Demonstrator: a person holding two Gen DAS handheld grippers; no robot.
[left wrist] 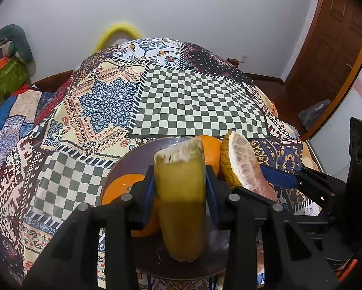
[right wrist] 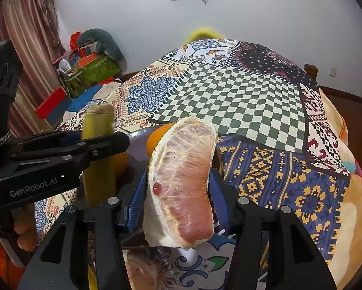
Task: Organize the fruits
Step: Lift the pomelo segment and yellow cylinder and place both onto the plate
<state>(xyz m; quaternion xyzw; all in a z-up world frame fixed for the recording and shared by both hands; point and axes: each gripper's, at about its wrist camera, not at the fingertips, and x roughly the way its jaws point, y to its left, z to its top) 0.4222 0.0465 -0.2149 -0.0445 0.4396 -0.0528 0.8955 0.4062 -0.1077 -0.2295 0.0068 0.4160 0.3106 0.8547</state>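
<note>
My left gripper [left wrist: 181, 188] is shut on a yellow-green cut banana piece [left wrist: 181, 193], held upright over a purple plate [left wrist: 132, 154]. Two oranges lie on the plate, one at the left [left wrist: 118, 188] and one behind the banana piece [left wrist: 212, 152]. My right gripper [right wrist: 178, 193] is shut on a plastic-wrapped pink pomelo wedge [right wrist: 183, 181], held at the plate's right edge. The wedge also shows in the left wrist view [left wrist: 243, 164], and the banana piece [right wrist: 98, 149] and left gripper [right wrist: 103, 142] show in the right wrist view.
A patchwork-patterned cloth [left wrist: 193, 101] covers the table. A pile of boxes and cushions [right wrist: 91, 65] stands at the back left by a curtain [right wrist: 24, 48]. A wooden door [left wrist: 326, 48] is at the right. A yellow hoop [left wrist: 118, 33] rises behind the table.
</note>
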